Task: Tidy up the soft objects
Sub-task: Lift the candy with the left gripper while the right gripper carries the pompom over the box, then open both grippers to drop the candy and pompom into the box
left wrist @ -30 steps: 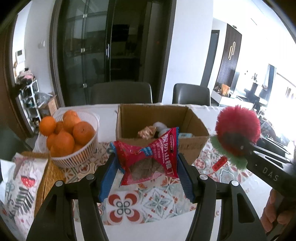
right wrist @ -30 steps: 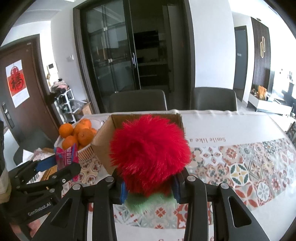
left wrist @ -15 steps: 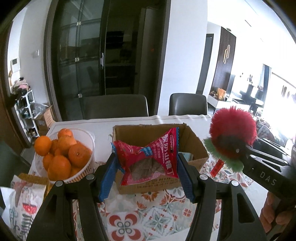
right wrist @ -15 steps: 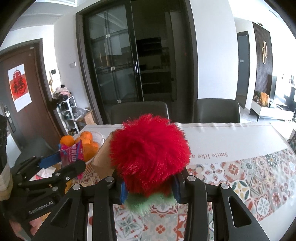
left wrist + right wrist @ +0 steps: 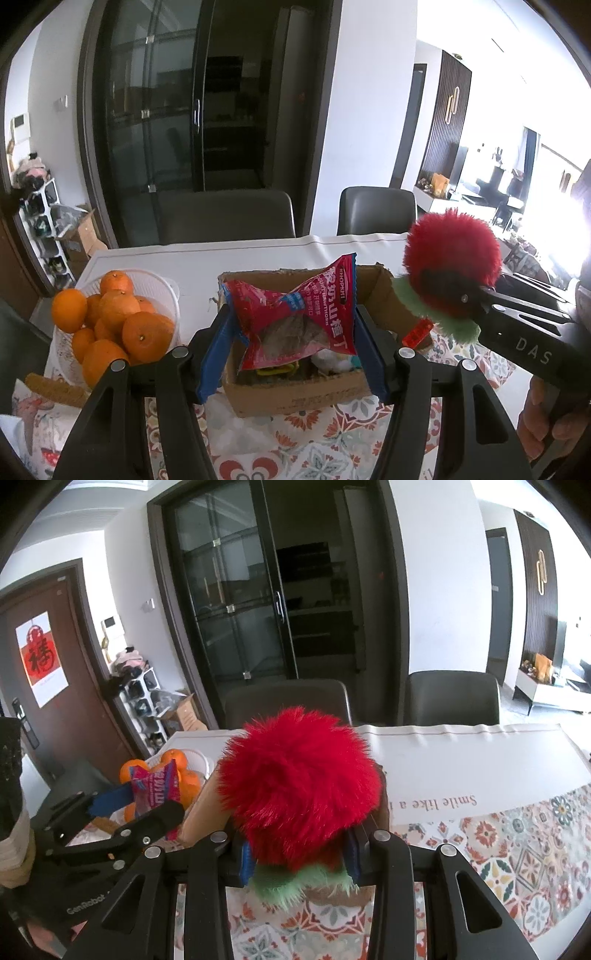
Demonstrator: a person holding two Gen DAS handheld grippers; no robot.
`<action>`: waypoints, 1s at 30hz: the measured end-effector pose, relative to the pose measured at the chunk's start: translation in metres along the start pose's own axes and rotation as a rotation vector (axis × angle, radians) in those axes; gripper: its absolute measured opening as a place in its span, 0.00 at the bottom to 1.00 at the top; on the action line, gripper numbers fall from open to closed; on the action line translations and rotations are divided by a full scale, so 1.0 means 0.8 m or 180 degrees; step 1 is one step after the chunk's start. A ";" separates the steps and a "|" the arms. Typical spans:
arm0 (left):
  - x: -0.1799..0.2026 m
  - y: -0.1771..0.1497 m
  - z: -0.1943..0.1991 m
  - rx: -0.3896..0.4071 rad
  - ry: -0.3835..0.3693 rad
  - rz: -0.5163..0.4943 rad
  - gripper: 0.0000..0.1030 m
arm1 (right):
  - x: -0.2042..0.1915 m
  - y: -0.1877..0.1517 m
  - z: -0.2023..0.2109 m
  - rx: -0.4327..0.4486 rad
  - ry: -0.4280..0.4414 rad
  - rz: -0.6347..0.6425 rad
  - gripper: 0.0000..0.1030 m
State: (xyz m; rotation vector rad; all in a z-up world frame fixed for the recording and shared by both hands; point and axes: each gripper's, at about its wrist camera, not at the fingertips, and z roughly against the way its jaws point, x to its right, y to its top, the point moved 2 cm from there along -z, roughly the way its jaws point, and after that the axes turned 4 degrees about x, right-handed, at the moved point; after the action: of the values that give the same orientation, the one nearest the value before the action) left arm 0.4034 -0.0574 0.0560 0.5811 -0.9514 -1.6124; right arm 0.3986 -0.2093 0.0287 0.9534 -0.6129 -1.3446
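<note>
My left gripper (image 5: 291,343) is shut on a red snack packet (image 5: 295,314) and holds it above the open cardboard box (image 5: 295,395), which holds several small items. My right gripper (image 5: 299,853) is shut on a fluffy red plush ball with a green base (image 5: 299,790) and holds it over the box's right side (image 5: 199,812). In the left wrist view the plush (image 5: 450,266) and the right gripper's finger (image 5: 524,325) show at the right. In the right wrist view the packet (image 5: 155,786) and the left gripper (image 5: 122,812) show at the left.
A white basket of oranges (image 5: 110,325) stands left of the box on the patterned tablecloth (image 5: 314,443). A printed paper bag (image 5: 33,424) lies at the near left. Two dark chairs (image 5: 225,214) stand behind the table. The tablecloth (image 5: 517,830) extends right.
Both grippers have risen and tilted down, so the box now sits lower under them and its inside shows. Both still hold their objects.
</note>
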 end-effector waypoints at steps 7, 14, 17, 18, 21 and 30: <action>-0.006 0.008 -0.036 -0.0108 0.0052 -0.0069 0.60 | 0.002 0.012 -0.035 -0.0143 -0.0035 0.0074 0.37; -0.008 0.002 -0.074 -0.0294 0.0041 -0.0186 0.61 | 0.009 0.006 -0.078 -0.0410 -0.0079 0.0088 0.37; -0.007 -0.003 -0.090 -0.0398 0.0035 -0.0241 0.62 | 0.018 0.000 -0.096 -0.0547 -0.0048 0.0038 0.37; -0.006 -0.004 -0.094 -0.0423 0.0030 -0.0254 0.62 | 0.022 -0.003 -0.101 -0.0587 -0.0048 0.0024 0.37; -0.006 -0.010 -0.107 -0.0507 0.0030 -0.0283 0.67 | 0.030 -0.009 -0.114 -0.0680 -0.0042 -0.0008 0.37; -0.007 -0.021 -0.107 -0.0530 0.0189 -0.0358 0.83 | 0.042 -0.018 -0.137 -0.0815 -0.0008 -0.0020 0.54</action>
State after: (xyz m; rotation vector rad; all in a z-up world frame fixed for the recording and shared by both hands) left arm 0.4626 -0.0743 -0.0056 0.5720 -0.7435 -1.7459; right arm 0.4877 -0.2176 -0.0441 0.7463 -0.4271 -1.3921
